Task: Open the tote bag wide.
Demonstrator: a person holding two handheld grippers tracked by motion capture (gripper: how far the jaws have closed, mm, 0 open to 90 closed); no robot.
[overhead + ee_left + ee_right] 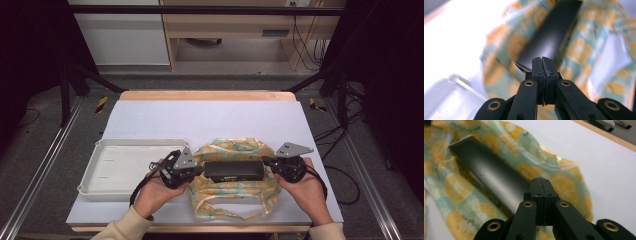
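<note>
The left gripper (199, 171) and right gripper (266, 162), jaws pressed together, pinch opposite ends of a black pouch (234, 171) over a lemon-print bag (235, 192) on the tabletop (200, 117), beside a white tray (120, 165).

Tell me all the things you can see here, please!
Box: one, black, long, lying on the cloth between the two grippers.
Cloth: one, green-blue with yellow lemon print, spread at the table's near middle.
Tray: one, white, left of the cloth.
Table: one, white top with a wooden edge.
Left gripper: one, black, jaws together at the box's left end.
Right gripper: one, black, jaws together at the box's right end.
Hands: two, one holding each gripper.
</note>
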